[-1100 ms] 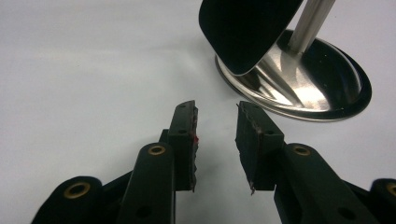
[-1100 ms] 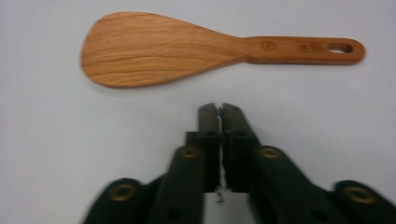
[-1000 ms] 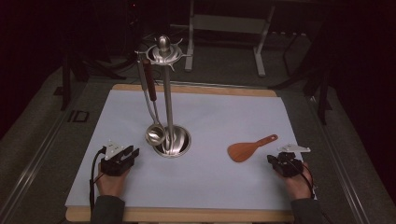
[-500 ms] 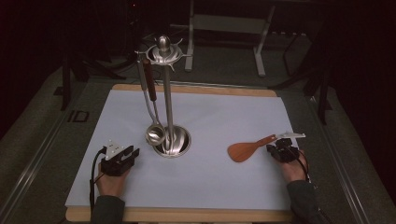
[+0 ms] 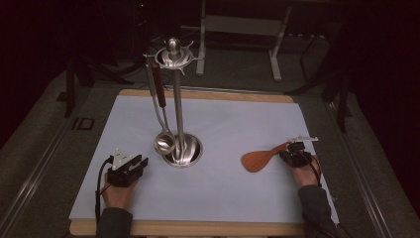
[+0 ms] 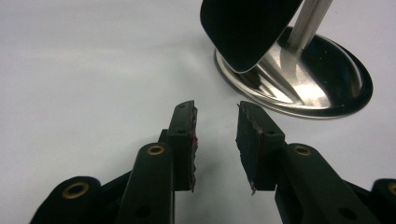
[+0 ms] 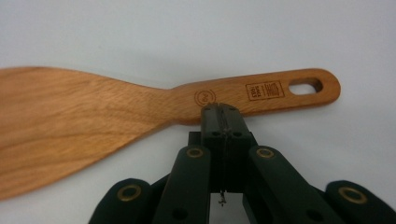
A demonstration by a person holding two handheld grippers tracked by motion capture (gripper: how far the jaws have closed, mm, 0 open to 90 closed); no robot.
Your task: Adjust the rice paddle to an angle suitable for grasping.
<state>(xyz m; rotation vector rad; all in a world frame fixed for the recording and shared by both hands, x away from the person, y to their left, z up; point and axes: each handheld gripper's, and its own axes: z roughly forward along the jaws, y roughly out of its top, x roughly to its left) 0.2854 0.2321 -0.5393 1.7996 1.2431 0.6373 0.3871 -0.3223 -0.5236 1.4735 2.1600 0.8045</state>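
Note:
A wooden spatula (image 5: 257, 159) (image 7: 93, 121) lies flat on the white mat (image 5: 233, 119), blade to the left and handle to the right. My right gripper (image 5: 286, 153) (image 7: 224, 111) is shut, pad against pad, its tips touching the near edge of the handle with nothing between them. A steel utensil stand (image 5: 177, 99) rises mid-table with a ladle (image 5: 165, 143) hanging beside its pole. My left gripper (image 5: 140, 162) (image 6: 215, 116) rests on the mat left of the stand's base (image 6: 299, 79). It is open and holds nothing. The ladle's dark bowl (image 6: 243, 28) hangs ahead of it.
The mat lies on a wooden board (image 5: 198, 229) whose front edge shows between the forearms. Grey carpet and metal rails flank the board, and table legs (image 5: 275, 54) stand in the dark behind it.
My right gripper has moved away from the person and slightly left, up to the spatula's handle. The left gripper has stayed in place.

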